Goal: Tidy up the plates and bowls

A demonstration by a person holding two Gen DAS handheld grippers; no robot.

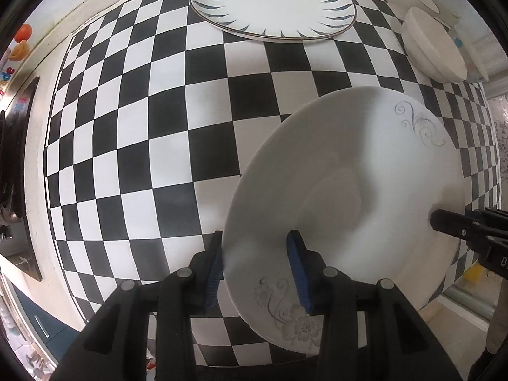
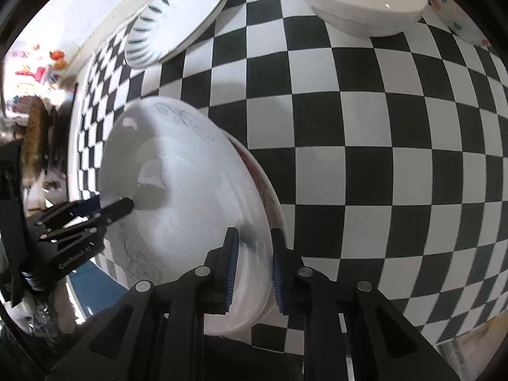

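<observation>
Between both hand-held grippers' pads (image 1: 298,273): white plate (image 1: 349,171).

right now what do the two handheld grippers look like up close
Both are matte black, angular plastic. The left gripper and right gripper each carry two flat jaws lined with ribbed blue pads, hinged on black links with round silver pins. Seen from the right wrist view, the left gripper's body bears small white lettering, too blurred to read. No cables or sleeves are visible.
</observation>
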